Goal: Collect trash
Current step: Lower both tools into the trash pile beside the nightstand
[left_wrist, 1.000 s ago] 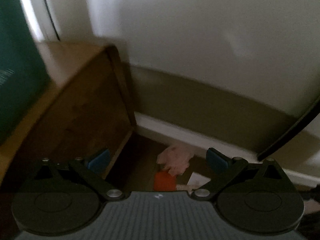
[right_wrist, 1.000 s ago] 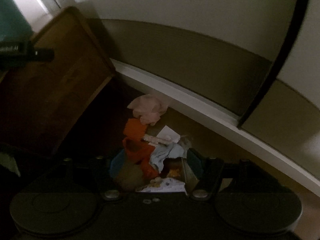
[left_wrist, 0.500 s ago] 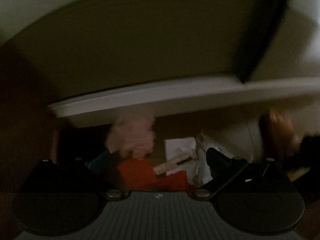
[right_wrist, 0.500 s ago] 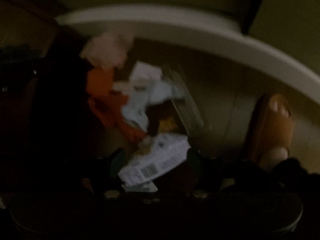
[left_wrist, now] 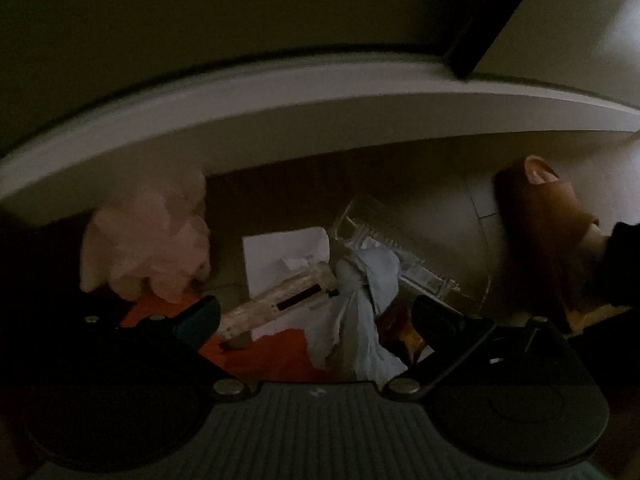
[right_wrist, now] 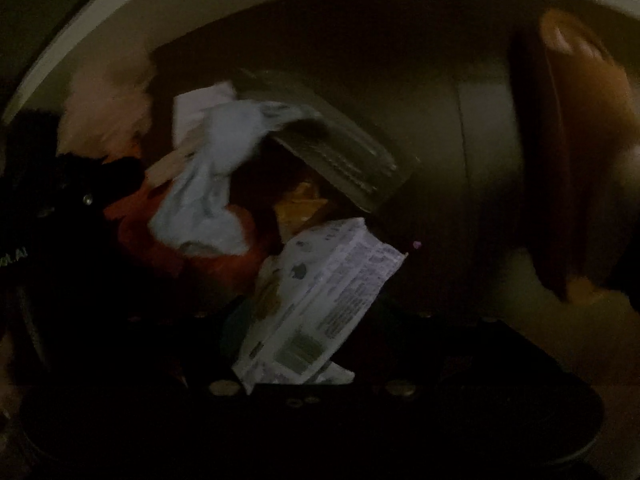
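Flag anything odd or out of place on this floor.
Litter heaped against the baseboard: pink crumpled tissue, clear plastic container tipped on its side, printed white wrapper. A sandalled foot stands beside it.

The trash heap fills the floor directly ahead, hemmed in at the back by the white baseboard (left_wrist: 280, 96), so nothing can pass behind it. On the left, a crumpled pink wad (left_wrist: 148, 240) sits against the baseboard, with deep shadow beyond it where the way cannot be judged. In the middle, a white paper sheet (left_wrist: 280, 248), a pale blue tissue (left_wrist: 364, 300) and a clear plastic container (left_wrist: 400, 256) overlap without gaps. To the right lies bare floor (left_wrist: 452, 208), the one open lane, bounded by a foot in a brown sandal (left_wrist: 540, 216). A printed white wrapper (right_wrist: 320, 304) blocks the near side before the right tool (right_wrist: 312, 320).
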`<state>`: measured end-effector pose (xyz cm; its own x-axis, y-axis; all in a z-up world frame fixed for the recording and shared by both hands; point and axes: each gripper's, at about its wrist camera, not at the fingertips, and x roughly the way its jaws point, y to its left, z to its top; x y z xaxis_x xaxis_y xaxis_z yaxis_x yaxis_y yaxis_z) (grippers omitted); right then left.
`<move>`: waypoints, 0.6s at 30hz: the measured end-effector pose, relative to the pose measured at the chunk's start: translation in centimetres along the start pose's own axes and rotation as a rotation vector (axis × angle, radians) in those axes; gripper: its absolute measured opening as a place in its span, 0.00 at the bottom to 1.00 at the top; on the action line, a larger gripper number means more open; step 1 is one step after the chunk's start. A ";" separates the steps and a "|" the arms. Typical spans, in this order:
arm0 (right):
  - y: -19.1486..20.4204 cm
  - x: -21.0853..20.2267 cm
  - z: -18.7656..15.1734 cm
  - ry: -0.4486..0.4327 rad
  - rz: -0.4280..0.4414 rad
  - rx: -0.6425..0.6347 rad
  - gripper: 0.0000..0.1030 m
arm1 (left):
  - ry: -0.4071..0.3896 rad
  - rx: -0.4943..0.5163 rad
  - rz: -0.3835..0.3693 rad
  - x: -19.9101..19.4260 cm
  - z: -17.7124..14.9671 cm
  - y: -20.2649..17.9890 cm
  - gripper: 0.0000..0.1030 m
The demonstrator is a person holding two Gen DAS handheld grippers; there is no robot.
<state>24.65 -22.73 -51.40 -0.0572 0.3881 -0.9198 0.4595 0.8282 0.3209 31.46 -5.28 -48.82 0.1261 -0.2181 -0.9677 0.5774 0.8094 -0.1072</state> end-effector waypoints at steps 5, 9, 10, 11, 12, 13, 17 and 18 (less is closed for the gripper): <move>-0.8 1.8 0.4 0.019 0.001 0.068 0.65 | 0.056 0.019 -0.020 3.1 0.4 -0.5 0.99; -1.1 2.5 0.6 0.019 0.004 0.089 0.65 | 0.076 0.017 -0.026 4.7 0.3 -0.8 0.98; -1.2 2.7 0.7 0.019 0.000 0.092 0.65 | 0.079 0.004 -0.030 5.0 0.4 -0.8 0.95; -1.3 2.8 0.7 0.022 -0.003 0.097 0.65 | 0.083 -0.007 -0.033 5.4 0.4 -0.7 0.94; -1.4 2.9 0.8 0.023 -0.005 0.105 0.65 | 0.085 -0.014 -0.036 5.6 0.5 -0.7 0.93; -1.4 3.2 0.9 0.028 -0.010 0.110 0.65 | 0.086 -0.018 -0.039 5.8 0.6 -0.8 0.89; -1.6 3.9 1.0 0.050 -0.029 0.119 0.64 | 0.100 -0.009 -0.054 6.6 0.8 -1.1 0.70; -1.6 4.0 1.0 0.052 -0.030 0.115 0.64 | 0.105 -0.008 -0.055 6.8 0.8 -1.2 0.67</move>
<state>24.55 -22.89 -55.78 -0.1174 0.3868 -0.9147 0.5552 0.7892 0.2625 32.24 -8.21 -55.12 0.0093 -0.2047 -0.9788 0.5749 0.8020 -0.1622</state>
